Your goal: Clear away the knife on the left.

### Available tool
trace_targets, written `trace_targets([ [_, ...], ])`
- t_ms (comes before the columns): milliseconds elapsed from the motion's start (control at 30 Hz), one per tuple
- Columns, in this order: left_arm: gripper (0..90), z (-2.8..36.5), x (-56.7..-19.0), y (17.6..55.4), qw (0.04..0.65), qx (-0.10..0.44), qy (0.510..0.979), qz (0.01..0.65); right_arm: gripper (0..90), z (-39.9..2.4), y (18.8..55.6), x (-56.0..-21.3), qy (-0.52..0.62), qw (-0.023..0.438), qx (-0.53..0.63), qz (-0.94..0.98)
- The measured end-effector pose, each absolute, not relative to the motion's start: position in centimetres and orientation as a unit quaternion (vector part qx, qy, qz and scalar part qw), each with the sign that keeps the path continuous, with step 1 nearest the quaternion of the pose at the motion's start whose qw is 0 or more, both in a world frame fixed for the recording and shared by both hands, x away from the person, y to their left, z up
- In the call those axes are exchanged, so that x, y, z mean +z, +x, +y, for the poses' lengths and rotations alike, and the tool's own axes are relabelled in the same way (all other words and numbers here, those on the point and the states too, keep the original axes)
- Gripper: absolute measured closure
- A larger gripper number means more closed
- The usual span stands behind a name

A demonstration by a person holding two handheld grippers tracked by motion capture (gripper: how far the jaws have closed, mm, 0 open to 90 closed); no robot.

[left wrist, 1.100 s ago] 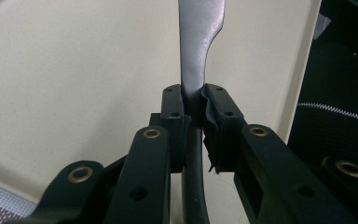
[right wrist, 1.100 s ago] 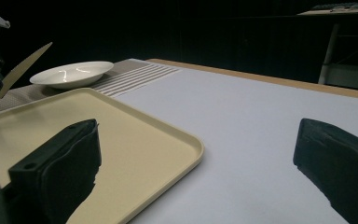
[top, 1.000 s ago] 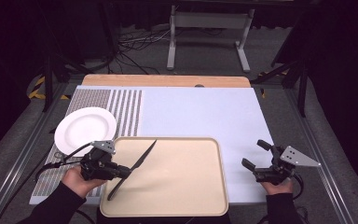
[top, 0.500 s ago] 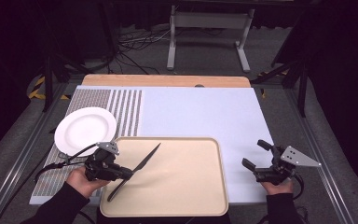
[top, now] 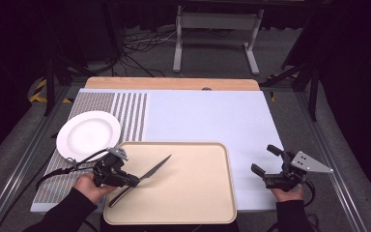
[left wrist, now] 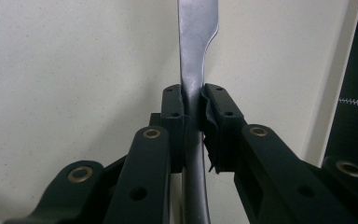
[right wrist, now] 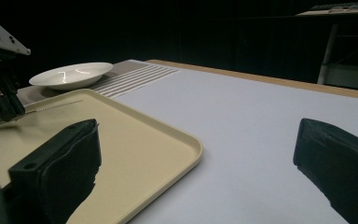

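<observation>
Lower left of the high view, the left gripper [top: 131, 181] is clamped on a knife [top: 142, 178] over the left part of the tray [top: 193, 203]. Its own view shows the jaws pressed tight on the knife [left wrist: 193, 100] at the narrow neck where blade meets handle, blade running to the top of frame, handle toward the bottom. Grip at the neck probably keeps the knife from swinging; that spot looks close to its balance point. Blade tip points to upper right in the high view, handle end to lower left near the tray's rim. Cannot tell whether the knife touches the tray [left wrist: 74, 70] or hangs just above; from the right gripper view it looks low, nearly flat, at far left [right wrist: 37, 109].

Plate [top: 88, 135] sits upper left of the tray, on the striped mat [top: 130, 113], just beside the tray's corner, empty. Likely kept clear of the work.

Lower right of the high view, the right gripper [top: 265, 166] rests on the table [top: 212, 116], well apart from the tray's right edge. Jaws stand wide apart, nothing between them, as its own view confirms [right wrist: 196, 154]. Reads as parked, out of the way while the left hand does the knife work.
</observation>
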State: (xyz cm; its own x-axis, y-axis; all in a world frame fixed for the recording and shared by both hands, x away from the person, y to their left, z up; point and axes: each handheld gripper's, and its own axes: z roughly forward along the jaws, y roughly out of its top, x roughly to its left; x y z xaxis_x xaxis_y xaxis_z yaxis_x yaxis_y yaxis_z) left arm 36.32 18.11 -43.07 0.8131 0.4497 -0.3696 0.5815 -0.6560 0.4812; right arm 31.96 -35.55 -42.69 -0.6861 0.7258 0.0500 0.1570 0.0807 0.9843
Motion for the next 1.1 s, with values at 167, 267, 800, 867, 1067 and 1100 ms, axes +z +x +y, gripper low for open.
trace_targets([
  [167,79.5,18.0,-43.4,36.4,0.295,-0.115,0.904,0.287,1.5,-35.5,32.0,-42.7,0.318,0.237,0.599,0.696],
  [267,79.5,18.0,-43.5,36.5,0.294,-0.115,0.904,0.288,1.5,-35.5,32.0,-42.7,0.319,0.235,0.600,0.695],
  [800,54.9,18.6,-41.7,36.4,0.349,-0.082,0.897,0.258,1.5,-35.5,32.0,-42.7,0.319,0.234,0.600,0.695],
  [867,50.2,18.8,-41.3,36.5,0.362,-0.079,0.894,0.253,1.5,-35.5,32.0,-42.7,0.318,0.235,0.599,0.696],
  [1067,39.1,18.3,-40.2,36.4,0.382,-0.049,0.893,0.232,1.5,-35.5,32.0,-42.7,0.318,0.235,0.599,0.697],
  [1100,39.5,18.1,-40.2,36.5,0.388,-0.054,0.890,0.233,1.5,-35.5,32.0,-42.7,0.318,0.235,0.599,0.697],
])
